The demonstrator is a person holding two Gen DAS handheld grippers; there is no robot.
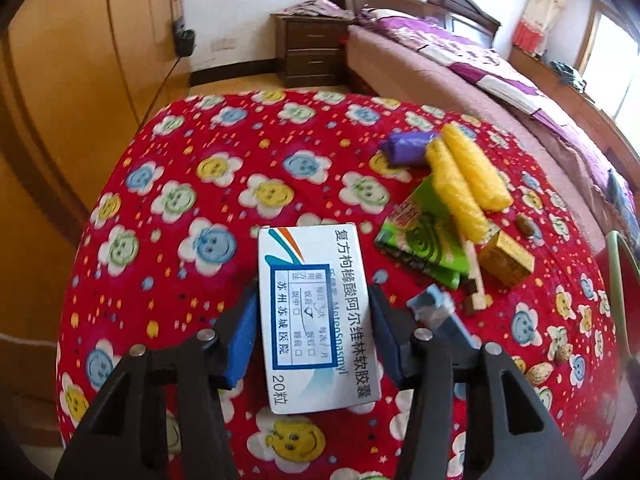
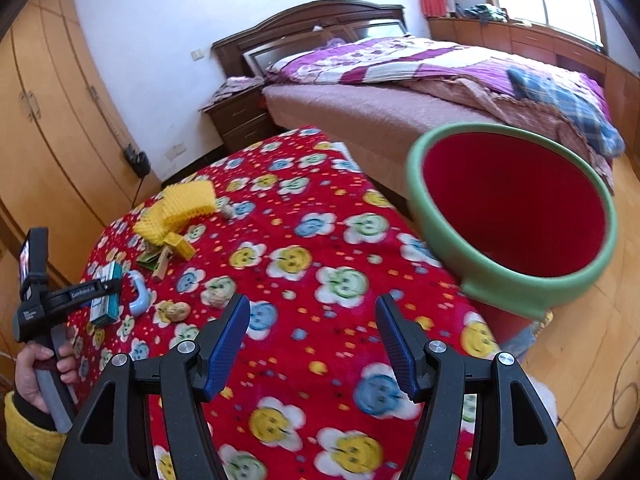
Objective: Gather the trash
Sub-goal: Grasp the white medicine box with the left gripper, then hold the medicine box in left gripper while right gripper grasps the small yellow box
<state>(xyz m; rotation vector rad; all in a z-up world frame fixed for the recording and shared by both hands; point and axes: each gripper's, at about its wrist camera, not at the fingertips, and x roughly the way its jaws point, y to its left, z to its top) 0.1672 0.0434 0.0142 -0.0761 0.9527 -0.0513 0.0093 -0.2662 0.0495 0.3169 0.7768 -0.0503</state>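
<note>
Medicine box (image 1: 316,316), white card with blue print, lies flat on the red flowered cloth (image 1: 240,152), lengthwise between the blue pads of the left gripper (image 1: 314,312). The pads flank its long sides, partly open; whether they press cannot be told. Judged light, stiff but crushable; the long edges are the sound place to grip. More litter, a green packet (image 1: 424,244) and yellow foam pieces (image 1: 464,176), lies beyond it.

From the right wrist, the right gripper (image 2: 314,332) stands partly open over bare cloth, holding nothing. The red bin (image 2: 516,216) with green rim stands just beside the table.
</note>
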